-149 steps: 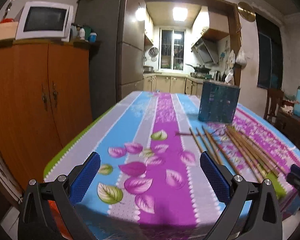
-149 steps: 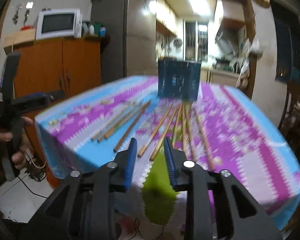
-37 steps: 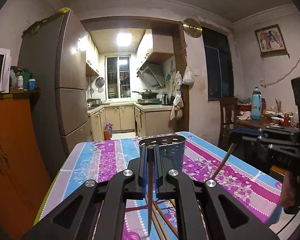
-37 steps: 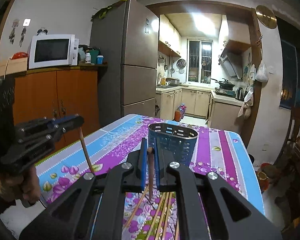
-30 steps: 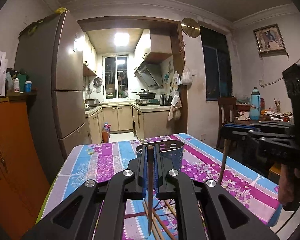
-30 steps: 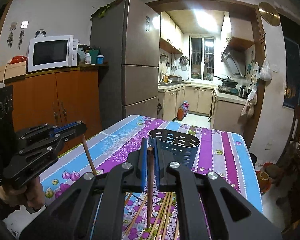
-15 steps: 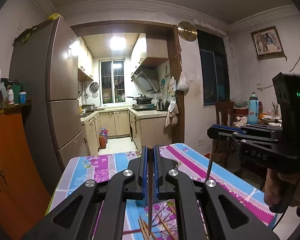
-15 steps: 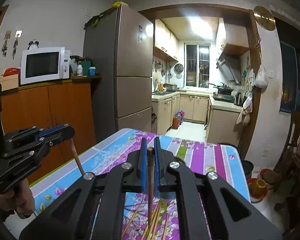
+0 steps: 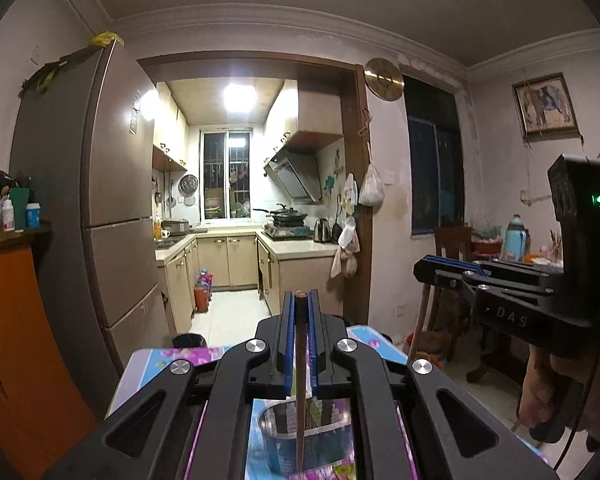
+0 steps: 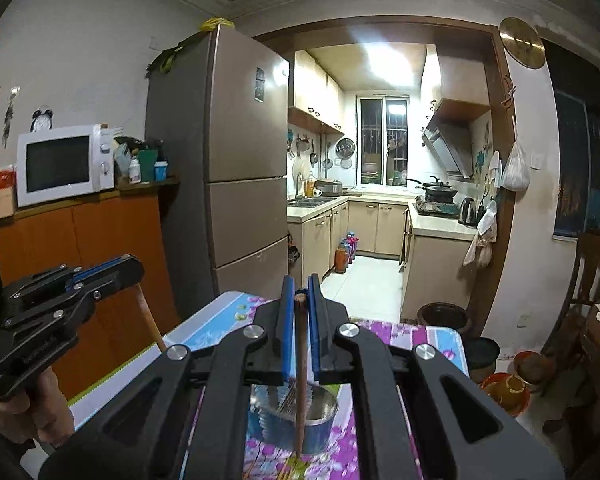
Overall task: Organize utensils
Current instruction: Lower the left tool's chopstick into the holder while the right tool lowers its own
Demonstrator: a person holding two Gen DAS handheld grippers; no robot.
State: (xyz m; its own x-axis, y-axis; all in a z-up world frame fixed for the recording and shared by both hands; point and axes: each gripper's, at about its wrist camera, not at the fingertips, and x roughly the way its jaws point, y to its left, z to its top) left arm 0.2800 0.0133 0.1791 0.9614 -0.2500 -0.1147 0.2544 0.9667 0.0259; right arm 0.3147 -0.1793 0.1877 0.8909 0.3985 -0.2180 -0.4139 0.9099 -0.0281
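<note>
Each claw is clamped on one brown wooden chopstick, tip down. The left gripper holds its stick over the holder, a perforated blue-grey tub at 6 o'clock on the table. The right gripper grips its stick likewise (holder below). Since half a second ago, both have risen, and the holder's mouth shows from above.
</note>
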